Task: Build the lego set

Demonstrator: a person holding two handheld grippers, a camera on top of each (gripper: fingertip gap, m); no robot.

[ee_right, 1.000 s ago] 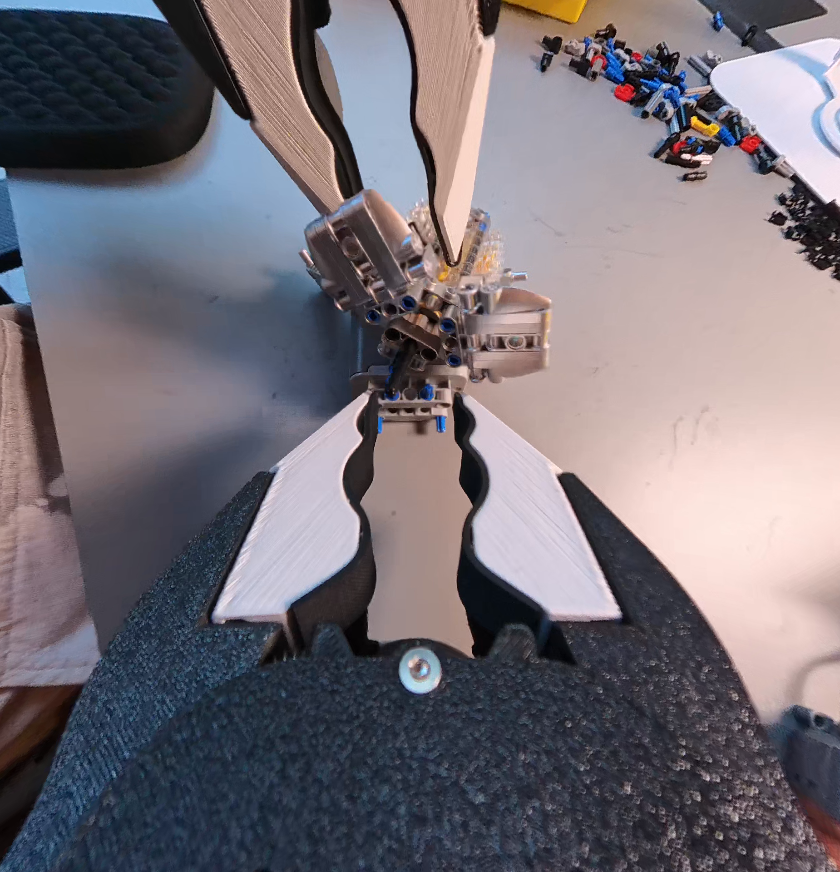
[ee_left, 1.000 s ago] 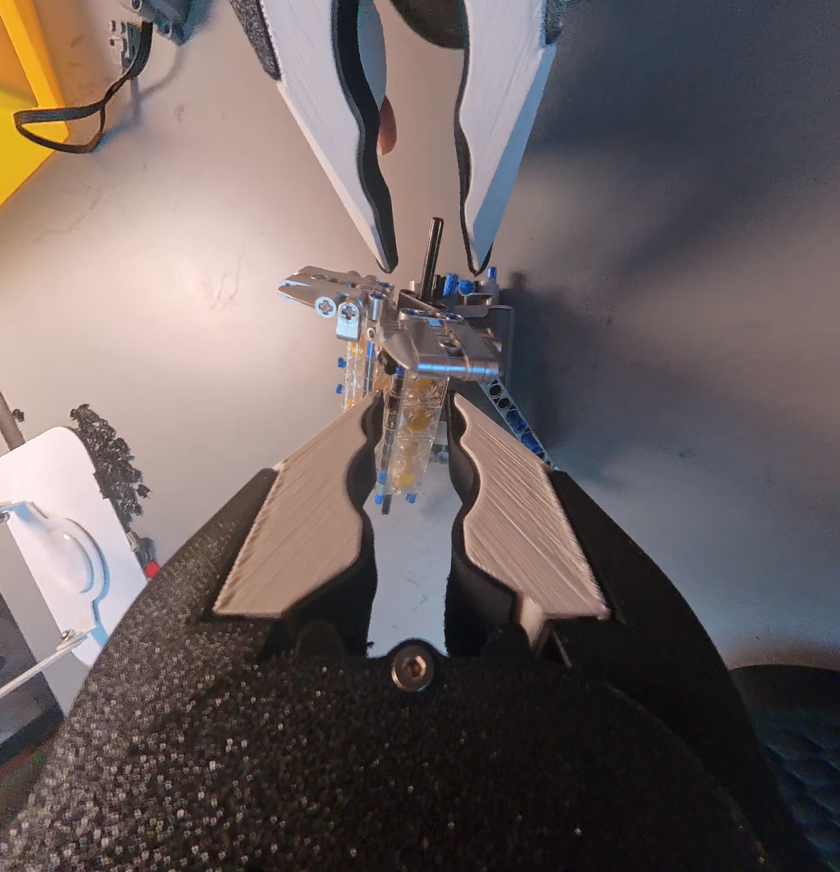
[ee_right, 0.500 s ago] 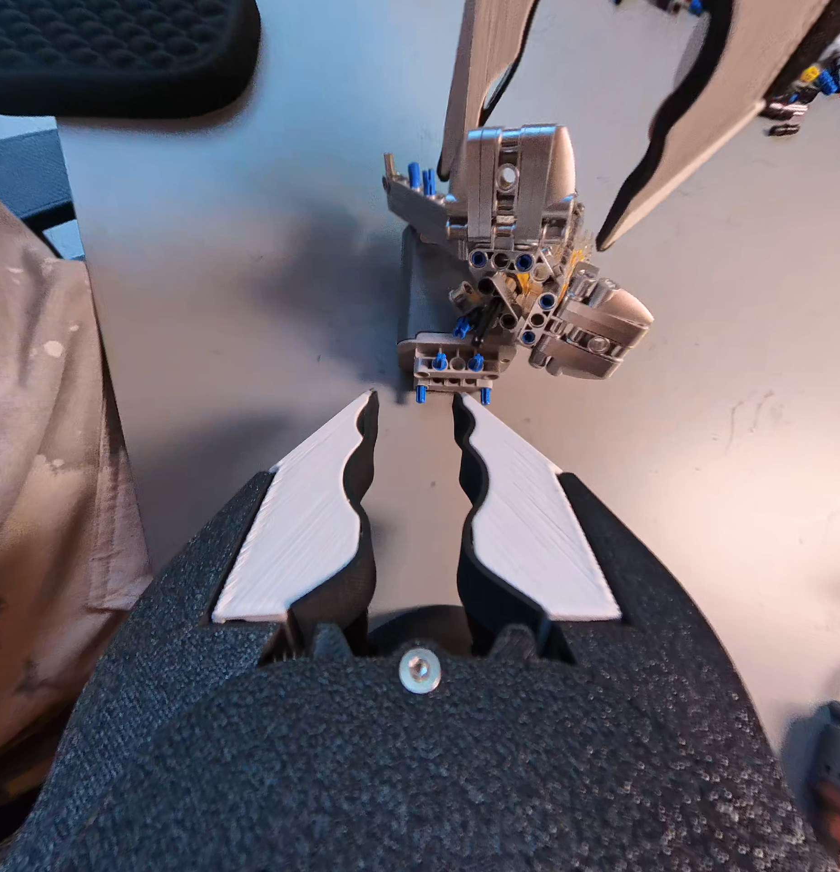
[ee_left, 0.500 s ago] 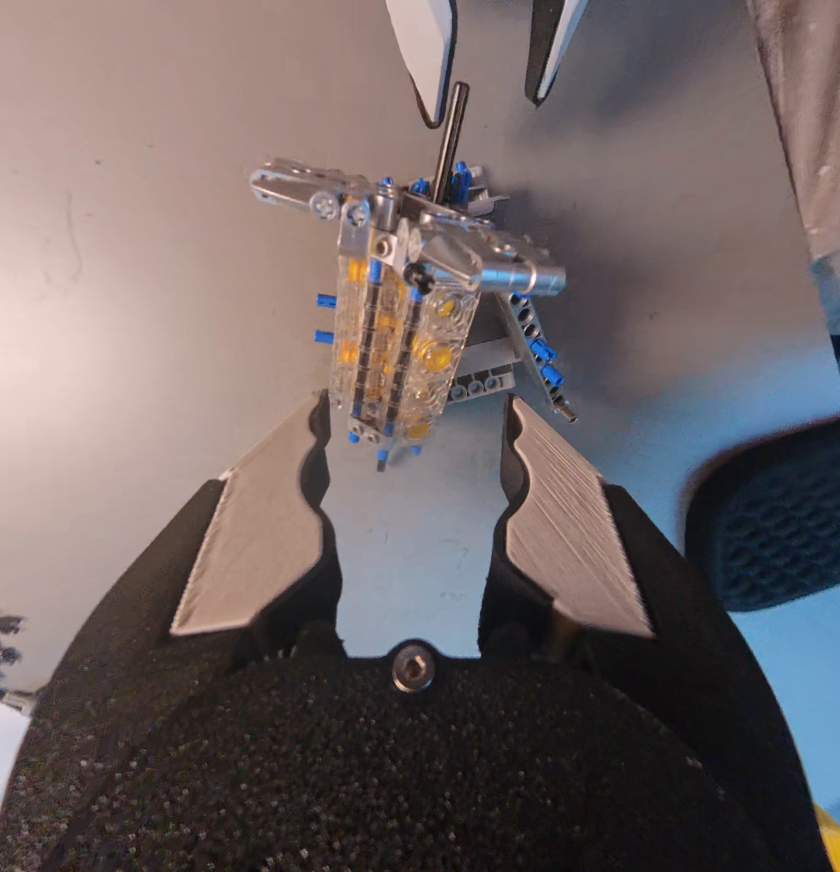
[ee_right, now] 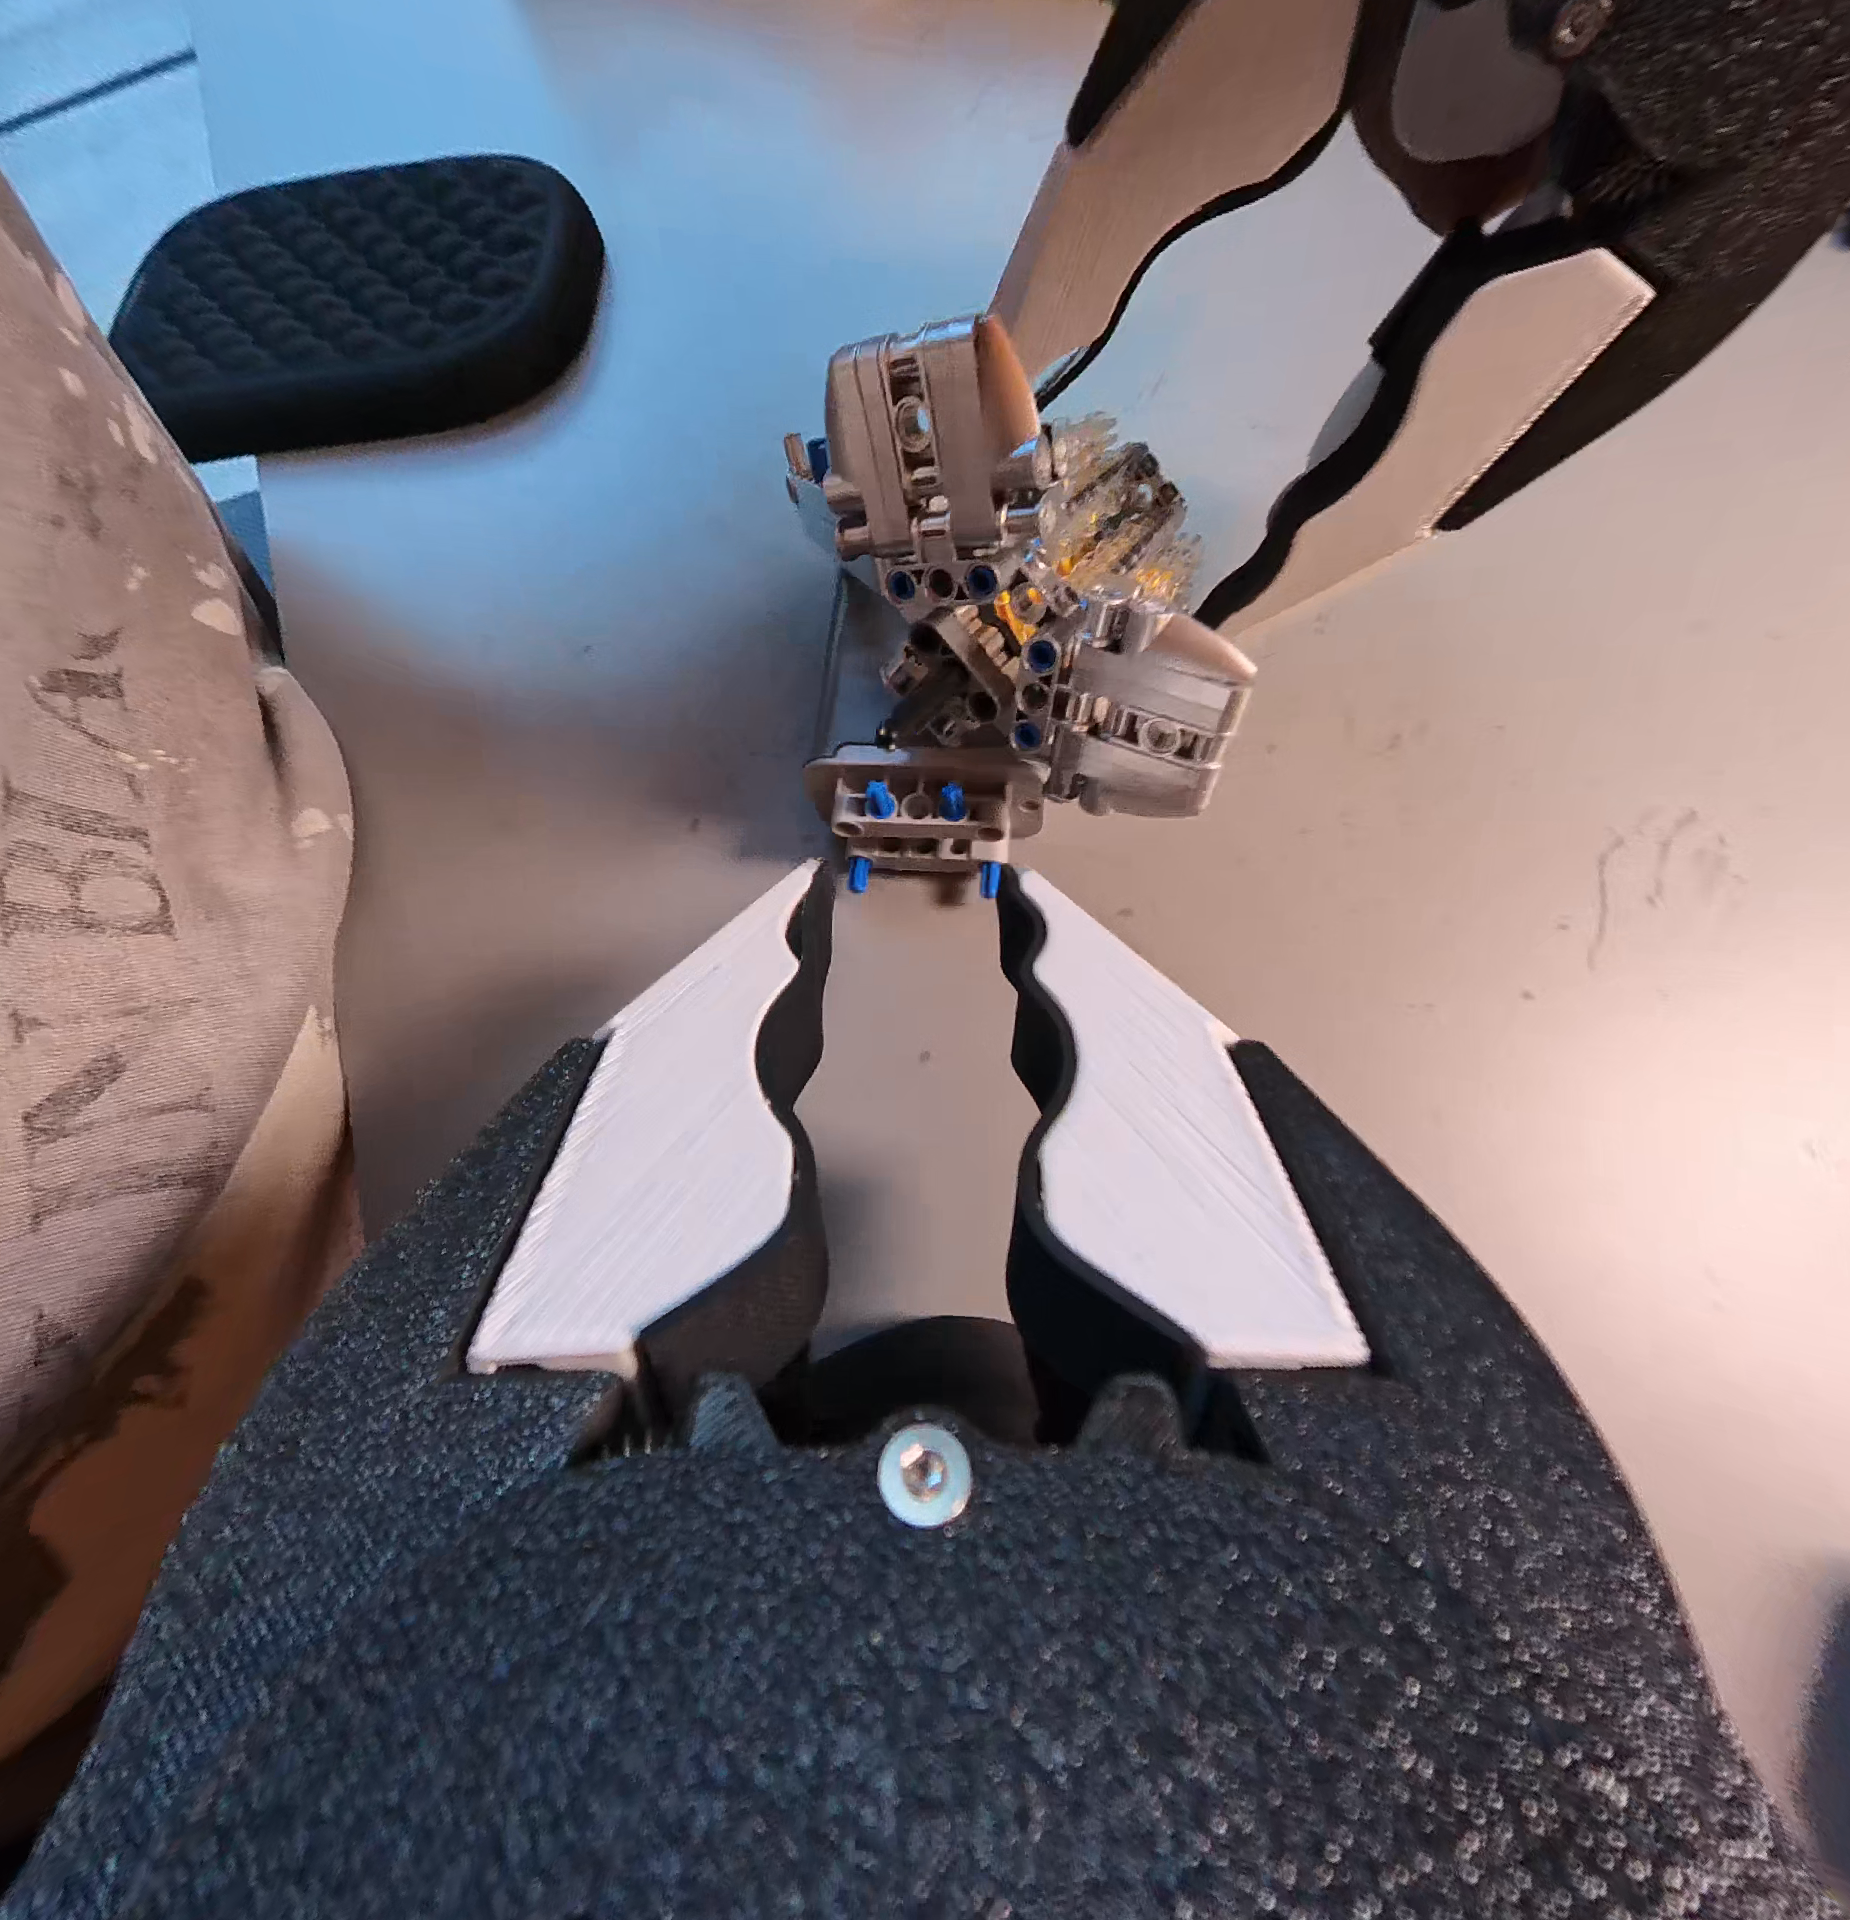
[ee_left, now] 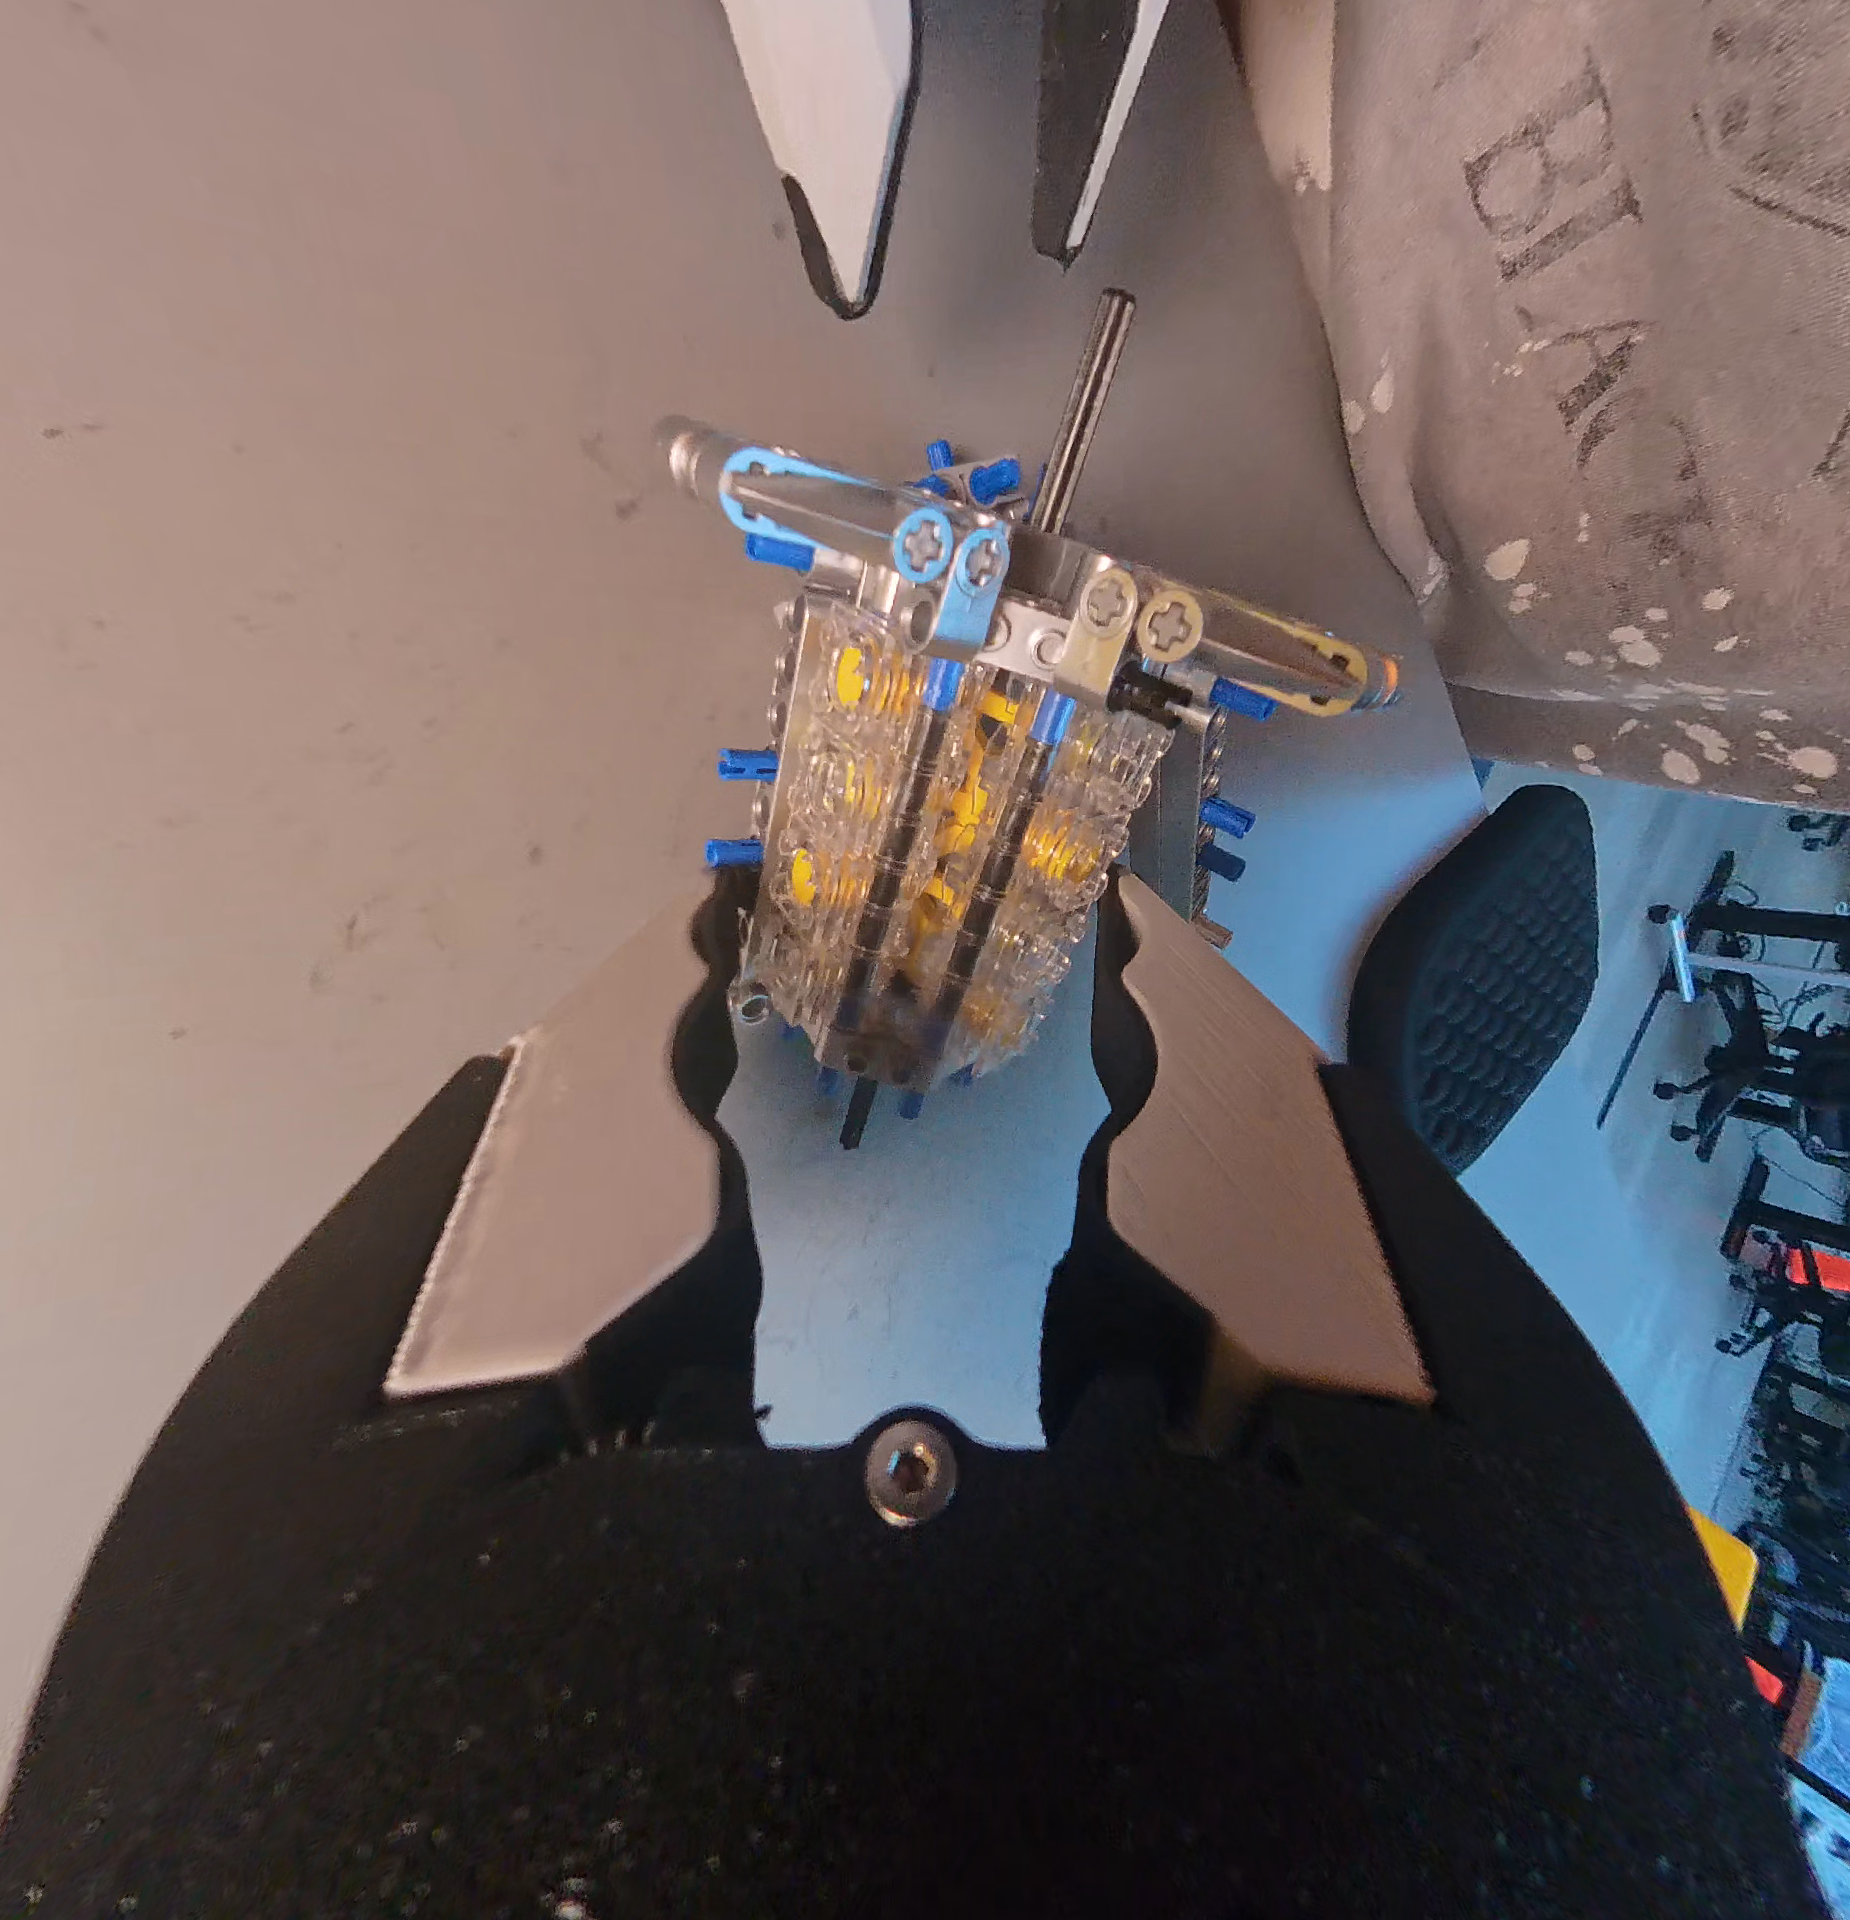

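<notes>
Since half a second ago our left gripper has moved forward, so its spread fingers now flank the near end of the brick model instead of sitting short of it. Both fingers stand wide apart; the left fingertip sits just beside the clear-and-yellow block, perhaps touching it, while a gap shows on the other side, so we judge the gripper open and gripping nothing.

From the left gripper, the model lies straight ahead, its long axis running away from us along the line of the fingers. A grey crossbar spans its far end, and a thin black rod sticks out beyond that toward the right gripper, whose tips are apart and hover just past the rod without touching it.

From our right gripper, the same model sits directly ahead, its small grey end frame with blue pegs just beyond the tips, apart from them. These fingers are parted and hold nothing. The model rests on the grey table.

The left gripper is the nearer one, already straddling the model. A person's printed shirt and a black chair seat lie off to the side.
</notes>
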